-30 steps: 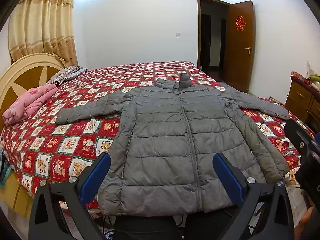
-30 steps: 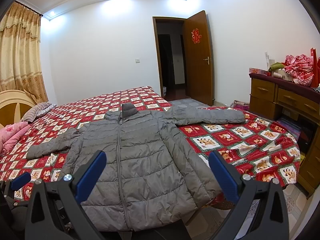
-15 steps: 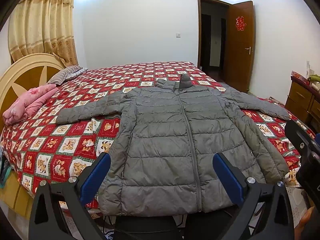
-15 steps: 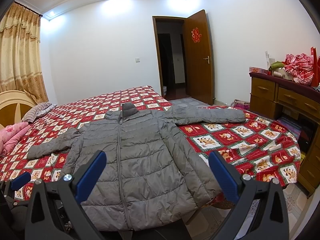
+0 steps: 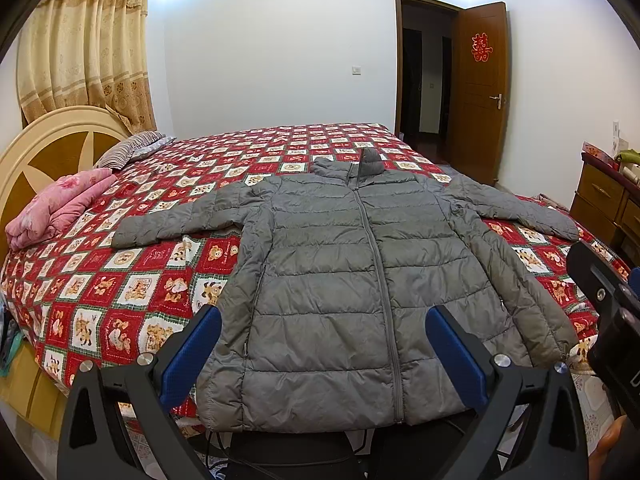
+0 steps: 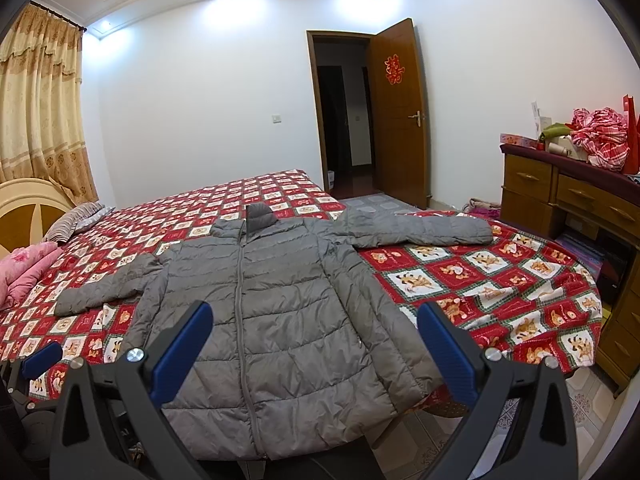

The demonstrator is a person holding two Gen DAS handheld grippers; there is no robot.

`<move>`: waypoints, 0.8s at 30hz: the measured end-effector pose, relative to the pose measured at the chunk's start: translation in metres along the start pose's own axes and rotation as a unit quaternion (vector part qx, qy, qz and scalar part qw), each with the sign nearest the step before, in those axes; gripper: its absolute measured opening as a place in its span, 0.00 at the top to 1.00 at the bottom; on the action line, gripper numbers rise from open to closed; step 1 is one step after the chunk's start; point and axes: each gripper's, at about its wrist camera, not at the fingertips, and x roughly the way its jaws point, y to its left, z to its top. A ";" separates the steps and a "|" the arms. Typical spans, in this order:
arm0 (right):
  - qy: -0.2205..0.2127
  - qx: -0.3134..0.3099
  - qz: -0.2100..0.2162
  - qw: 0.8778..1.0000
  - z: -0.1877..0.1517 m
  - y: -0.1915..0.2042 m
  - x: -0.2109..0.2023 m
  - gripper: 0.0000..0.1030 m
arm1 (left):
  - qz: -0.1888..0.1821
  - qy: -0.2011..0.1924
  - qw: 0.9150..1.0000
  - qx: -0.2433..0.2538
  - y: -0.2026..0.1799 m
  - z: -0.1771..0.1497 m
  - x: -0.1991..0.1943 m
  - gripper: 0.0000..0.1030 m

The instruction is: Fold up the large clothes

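Across bedspread (image 5: 132, 280), unfolded jacket (image 5: 352, 280).

**Bed carrying a spread-out jacket**

A bed (image 5: 132, 280) covered in a red-and-white patchwork quilt is stretching away ahead of both tongs. A grey puffer jacket (image 5: 340, 280) is lying flat on it, zipped, its hem hanging just over the near edge, straight in front of the left tongs and slightly left of the right tongs' centre. Both sleeves are reaching outward across the quilt. Far to the left, by the headboard, a folded pink blanket (image 5: 56, 208) is resting, with a striped pillow (image 5: 128, 148) lying beyond it.
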 end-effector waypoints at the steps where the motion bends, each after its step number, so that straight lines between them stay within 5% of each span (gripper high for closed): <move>1: 0.000 0.000 0.000 1.000 0.000 0.000 0.000 0.00 | 0.000 0.000 1.000 0.000 0.000 0.000 0.000 0.01; 24: 0.007 0.000 0.002 1.000 -0.004 0.005 -0.001 0.00 | 0.000 0.001 1.000 0.000 0.000 0.000 0.000 0.01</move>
